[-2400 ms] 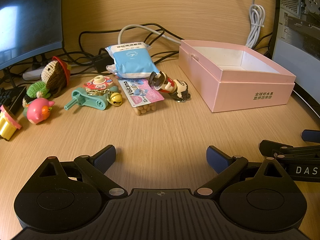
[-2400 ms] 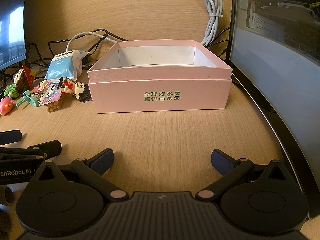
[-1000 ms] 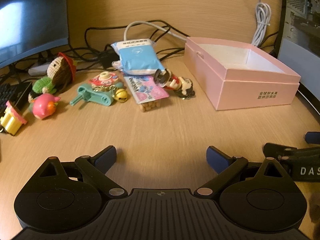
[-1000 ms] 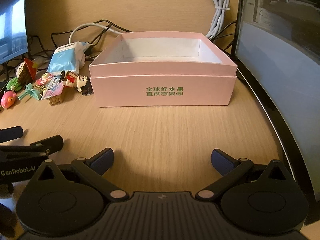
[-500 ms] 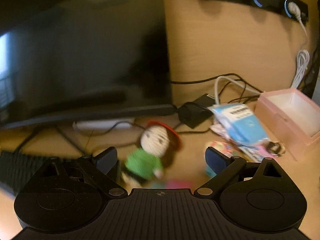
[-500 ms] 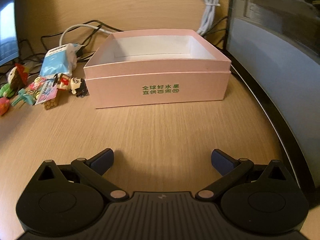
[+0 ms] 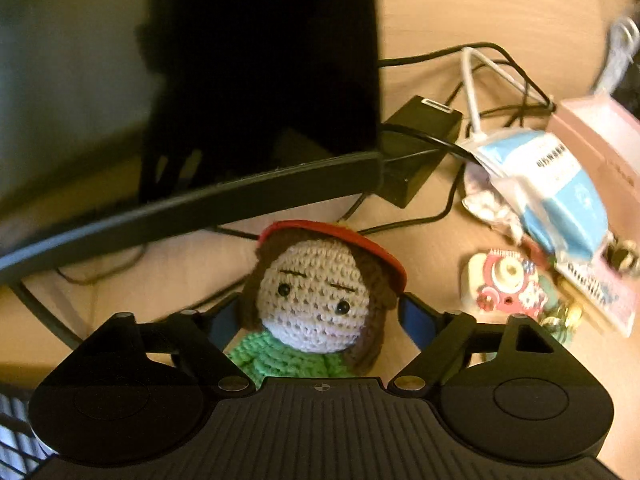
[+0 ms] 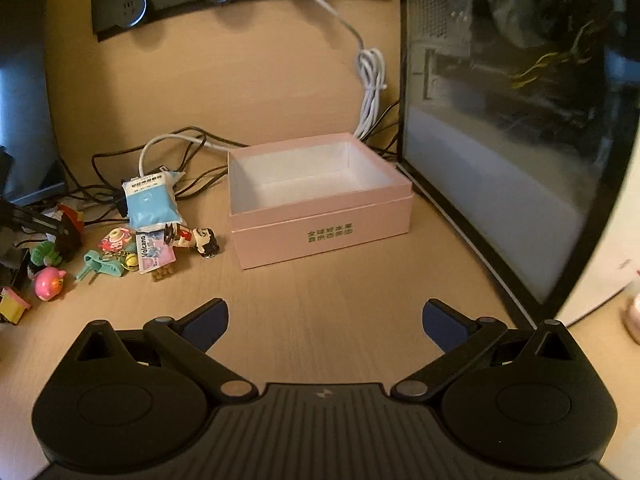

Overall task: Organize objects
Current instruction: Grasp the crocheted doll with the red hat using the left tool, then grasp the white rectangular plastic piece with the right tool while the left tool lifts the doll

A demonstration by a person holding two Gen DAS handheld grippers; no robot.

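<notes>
A crocheted doll [image 7: 316,304] with a red hat and green body fills the left wrist view, between the fingers of my left gripper [image 7: 320,316]. The blue pads stand on either side of its head; the jaws look open around it, and contact is unclear. In the right wrist view the doll [image 8: 64,236] sits at the far left, partly hidden by the left gripper. An open, empty pink box [image 8: 320,204] stands mid-table. My right gripper [image 8: 324,320] is open and empty, raised above the table in front of the box.
Left of the box lie a blue packet [image 8: 150,200], a pink candy pack [image 8: 154,258], a small figure [image 8: 198,240], a teal keychain [image 8: 100,266], a pink toy [image 8: 50,283]. A monitor [image 7: 200,100] and cables stand behind the doll. A computer case [image 8: 520,120] stands at the right.
My left gripper has swung left and moved in close on the doll, which now sits between its fingers. My right gripper has risen and pulled back from the box.
</notes>
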